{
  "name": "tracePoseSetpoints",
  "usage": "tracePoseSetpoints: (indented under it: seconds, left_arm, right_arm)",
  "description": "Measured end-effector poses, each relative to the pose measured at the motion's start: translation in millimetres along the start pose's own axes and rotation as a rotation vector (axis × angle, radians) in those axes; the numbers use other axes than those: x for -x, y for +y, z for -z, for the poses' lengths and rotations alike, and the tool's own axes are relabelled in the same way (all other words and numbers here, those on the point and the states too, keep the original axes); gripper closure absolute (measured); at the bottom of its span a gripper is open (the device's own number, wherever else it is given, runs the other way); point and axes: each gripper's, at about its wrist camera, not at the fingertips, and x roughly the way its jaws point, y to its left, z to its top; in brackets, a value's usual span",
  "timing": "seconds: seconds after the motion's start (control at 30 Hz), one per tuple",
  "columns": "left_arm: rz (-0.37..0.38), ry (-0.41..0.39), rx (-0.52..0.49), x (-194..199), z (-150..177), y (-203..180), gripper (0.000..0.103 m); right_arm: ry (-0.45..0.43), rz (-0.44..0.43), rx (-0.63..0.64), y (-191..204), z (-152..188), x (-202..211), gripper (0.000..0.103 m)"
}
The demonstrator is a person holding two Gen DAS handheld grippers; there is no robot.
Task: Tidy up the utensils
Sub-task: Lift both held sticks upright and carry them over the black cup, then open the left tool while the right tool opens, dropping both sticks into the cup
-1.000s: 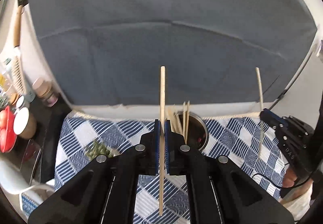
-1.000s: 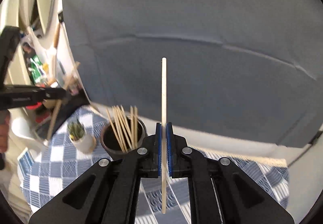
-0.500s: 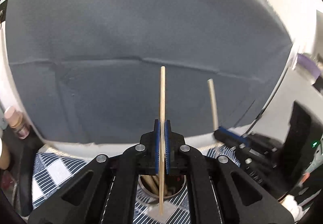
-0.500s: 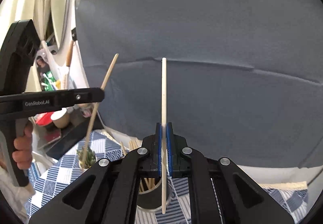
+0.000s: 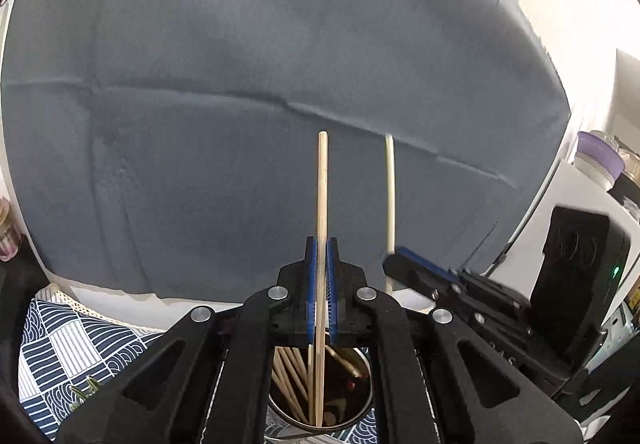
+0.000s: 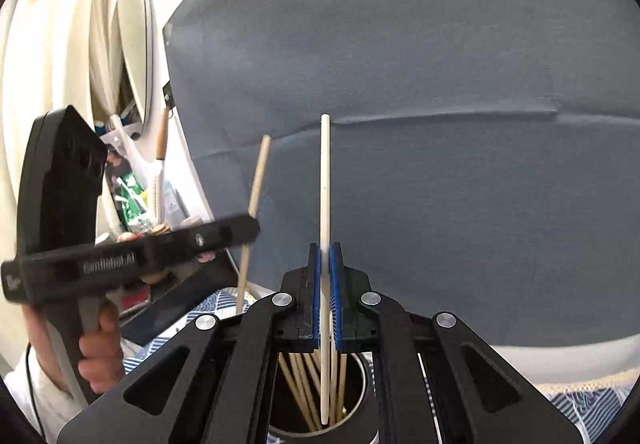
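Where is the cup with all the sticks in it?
In both wrist views the cup stands at the bottom middle, on the blue checked cloth, right under the fingers of each gripper and the chopsticks they hold.

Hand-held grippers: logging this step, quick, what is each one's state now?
Left hand-held gripper: closed on a tan chopstick, over the cup.
Right hand-held gripper: closed on a pale chopstick.

Checked blue cloth [image 5: 68,340] under dark holder cup [image 6: 366,384], small plant [image 5: 84,394].
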Motion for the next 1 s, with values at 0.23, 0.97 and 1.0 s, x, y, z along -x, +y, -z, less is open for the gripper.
tracePoseSetpoints:
  seconds: [0.23, 0.97, 1.0]
  left_arm:
    - [-0.041, 0.003, -0.033, -24, 17, -6, 0.098]
    - [-0.123, 0.001, -0.018, 11, 47, -4, 0.053]
    - [-0.131, -0.004, -0.019, 17, 48, -3, 0.044]
  right_arm:
    - [0.013, -0.011, 0.031, -5, 20, -27, 0.098]
    - [0.03, 0.097, 0.052, -2, 34, 4, 0.056]
    - [0.029, 0.099, 0.046, -1, 31, 9, 0.052]
